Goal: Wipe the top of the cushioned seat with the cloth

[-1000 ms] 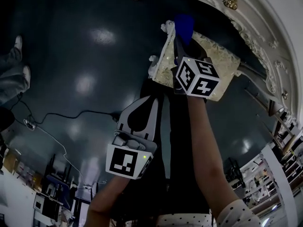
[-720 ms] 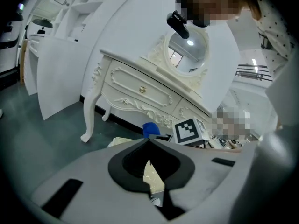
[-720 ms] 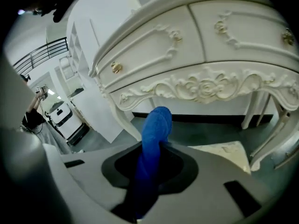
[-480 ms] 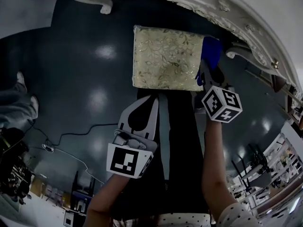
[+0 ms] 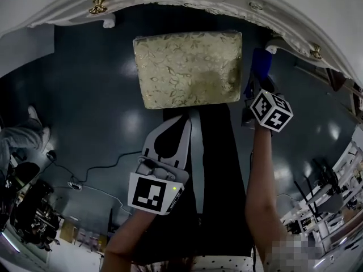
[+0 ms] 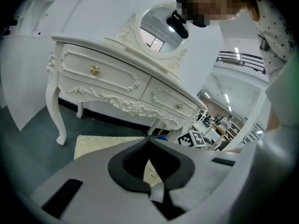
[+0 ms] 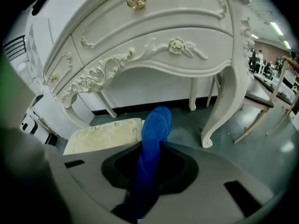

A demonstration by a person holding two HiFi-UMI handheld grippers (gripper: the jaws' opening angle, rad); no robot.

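Note:
The cushioned seat (image 5: 187, 67) is a cream, floral-patterned square on the dark floor, under the white dressing table (image 5: 170, 1). My right gripper (image 5: 256, 84) is shut on a blue cloth (image 5: 261, 64), which hangs just off the seat's right edge. In the right gripper view the blue cloth (image 7: 156, 120) stands up from the shut jaws, with the seat (image 7: 105, 132) to its left. My left gripper (image 5: 180, 118) is shut with nothing in it, held near the seat's front edge. In the left gripper view the seat (image 6: 100, 143) lies beyond the left gripper (image 6: 148, 140).
A curved white table leg (image 7: 229, 101) stands to the right of the cloth. Drawer fronts with gold knobs (image 6: 95, 70) face me. A black cable (image 5: 96, 166) runs over the floor at the left, with shelving and clutter at the lower corners.
The right gripper with the cloth has gone from over the seat to beside its right edge. My head view has swung, so the seat now shows whole. The left gripper holds still.

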